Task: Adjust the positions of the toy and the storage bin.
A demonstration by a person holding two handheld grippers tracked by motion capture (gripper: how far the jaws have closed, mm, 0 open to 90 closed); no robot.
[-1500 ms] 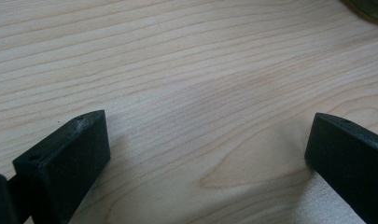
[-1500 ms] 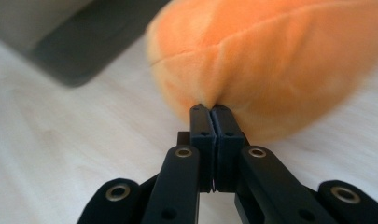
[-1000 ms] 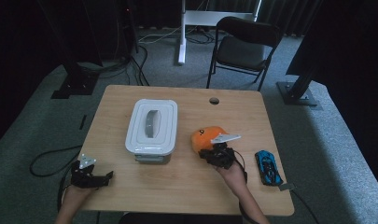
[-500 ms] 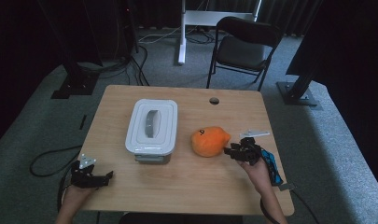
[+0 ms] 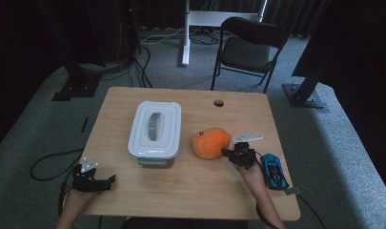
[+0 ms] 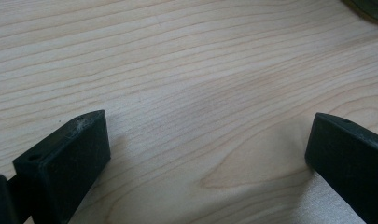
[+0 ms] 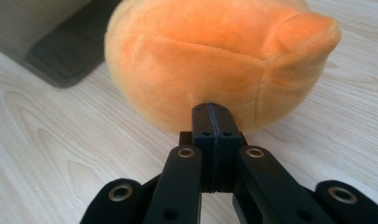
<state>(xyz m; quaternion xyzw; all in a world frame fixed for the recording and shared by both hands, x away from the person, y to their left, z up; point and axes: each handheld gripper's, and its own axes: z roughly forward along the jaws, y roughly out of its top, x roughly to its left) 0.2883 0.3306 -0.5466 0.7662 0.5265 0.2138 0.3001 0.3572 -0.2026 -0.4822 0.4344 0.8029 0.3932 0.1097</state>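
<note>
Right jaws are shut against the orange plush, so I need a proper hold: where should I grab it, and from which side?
Judging by its shape, take the orange plush across its rounded lower bulge, coming from the right gripper side where it already points. The body is soft and wide, so open the jaws first; the white lidded box crowds the far side. The small nub looks too slight to hold.
</note>
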